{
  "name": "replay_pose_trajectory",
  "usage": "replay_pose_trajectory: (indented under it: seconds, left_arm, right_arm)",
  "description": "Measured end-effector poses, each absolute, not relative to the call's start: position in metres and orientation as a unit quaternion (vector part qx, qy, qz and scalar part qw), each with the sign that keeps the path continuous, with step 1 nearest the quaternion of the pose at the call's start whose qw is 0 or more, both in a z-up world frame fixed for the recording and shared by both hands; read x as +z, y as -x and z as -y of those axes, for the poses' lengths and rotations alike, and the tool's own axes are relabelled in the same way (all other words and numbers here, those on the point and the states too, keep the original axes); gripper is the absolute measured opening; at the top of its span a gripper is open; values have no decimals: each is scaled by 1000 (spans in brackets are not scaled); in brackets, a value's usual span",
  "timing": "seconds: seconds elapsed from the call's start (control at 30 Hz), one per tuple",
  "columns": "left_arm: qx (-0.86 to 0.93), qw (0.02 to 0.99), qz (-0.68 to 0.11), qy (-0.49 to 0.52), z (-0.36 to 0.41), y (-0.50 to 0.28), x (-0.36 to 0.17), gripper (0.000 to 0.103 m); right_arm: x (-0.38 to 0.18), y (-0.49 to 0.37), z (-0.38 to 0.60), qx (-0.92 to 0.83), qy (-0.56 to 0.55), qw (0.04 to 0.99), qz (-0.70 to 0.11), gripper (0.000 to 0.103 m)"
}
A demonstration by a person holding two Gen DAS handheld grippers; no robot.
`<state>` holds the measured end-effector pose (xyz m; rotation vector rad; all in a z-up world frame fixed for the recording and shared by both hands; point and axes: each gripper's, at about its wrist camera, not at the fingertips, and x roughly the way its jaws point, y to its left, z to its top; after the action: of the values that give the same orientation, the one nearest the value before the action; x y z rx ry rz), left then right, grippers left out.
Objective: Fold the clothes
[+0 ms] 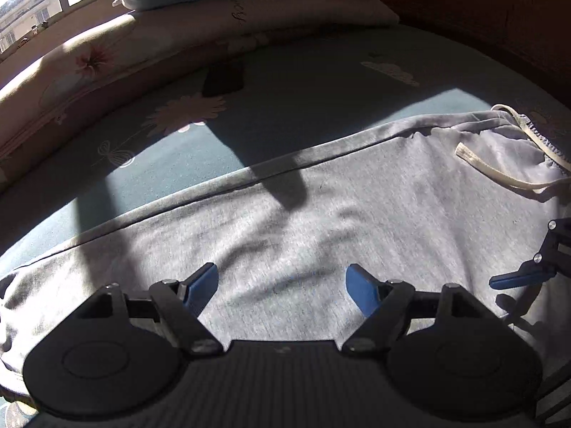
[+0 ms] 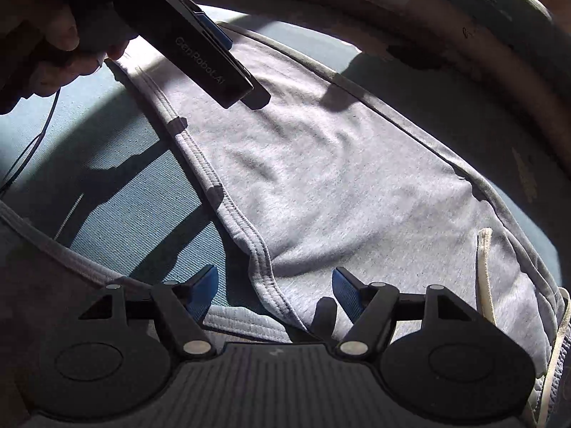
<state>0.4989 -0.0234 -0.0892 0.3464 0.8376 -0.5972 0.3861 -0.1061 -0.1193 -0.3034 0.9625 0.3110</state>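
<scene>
Left gripper (image 2: 228, 67) marked "GenRobot.AI"

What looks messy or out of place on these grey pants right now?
The cream drawstring trails loose across the grey pants near the waistband, and the fabric is lightly rumpled mid-leg. Nothing looks torn or spilled.

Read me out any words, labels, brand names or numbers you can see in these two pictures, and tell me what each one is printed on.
"GenRobot.AI": printed on the black body of the left gripper, seen in the right wrist view.
Dark cursive lettering on the pink quilt, seen sideways in the left wrist view: too distorted to read.
Dark marks on the quilt's edge in the right wrist view: too blurred to read.
No text on the grey sweatpants or the teal sheet, which shows only flower and butterfly prints.
</scene>
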Motion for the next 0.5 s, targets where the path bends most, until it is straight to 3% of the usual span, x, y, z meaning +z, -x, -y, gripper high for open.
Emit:
replay_pose_trajectory:
  seconds: [0.3,0.5]
  left_arm:
    - [-439,803,-400,-62,77,-464,-95,79]
    - [-417,760,-484,-116,68,-454,-132,78]
  right_arm:
    - [-98,-368,190,27,86,867,-490,76]
    - [-105,-355,243,-43,36,863,-503,76]
